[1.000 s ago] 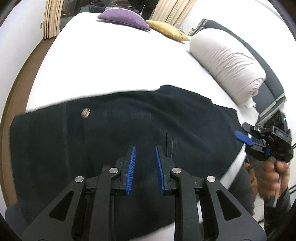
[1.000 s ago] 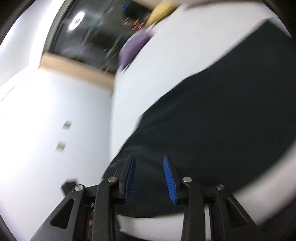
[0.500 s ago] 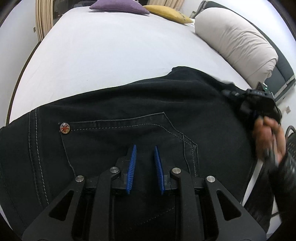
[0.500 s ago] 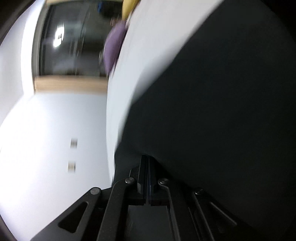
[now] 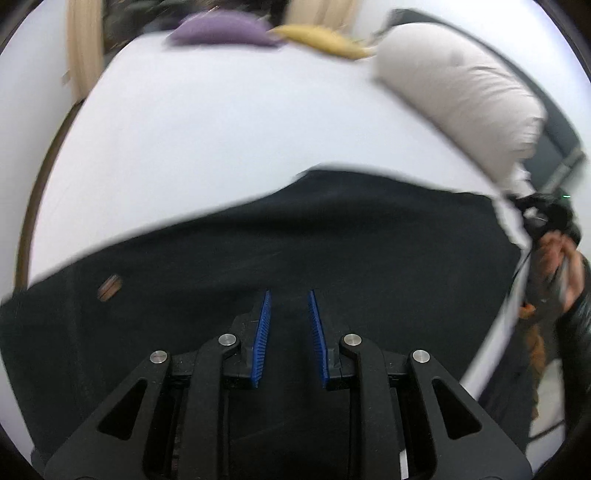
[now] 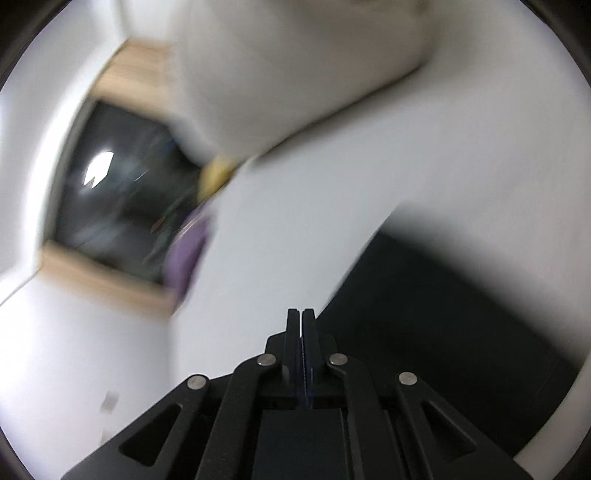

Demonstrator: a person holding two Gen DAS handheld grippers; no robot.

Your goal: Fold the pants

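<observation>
Black denim pants [image 5: 332, 240] lie spread across a white bed [image 5: 221, 129], a metal button [image 5: 109, 287] showing at their left. My left gripper [image 5: 289, 293] hovers low over them, blue pads a narrow gap apart, no fold seen between them. A hand [image 5: 561, 258] holds my right gripper [image 5: 543, 216] at the right side of the bed, just past the pants' far right corner. In the right wrist view that gripper [image 6: 301, 312] is shut, pads together. The pants' edge [image 6: 443, 314] starts right beside its tips; I cannot tell whether cloth is pinched.
A big off-white pillow [image 5: 461, 92] lies along the bed's right side. A purple cushion [image 5: 221, 31] and a yellow one [image 5: 321, 37] sit at the far end. A dark window [image 6: 122, 206] with a wooden frame is beyond. Both views are blurred.
My right gripper closed over the pants' right part, then swung away to the bed's right side. The left gripper's view shifted over the pants; its gap stayed the same.
</observation>
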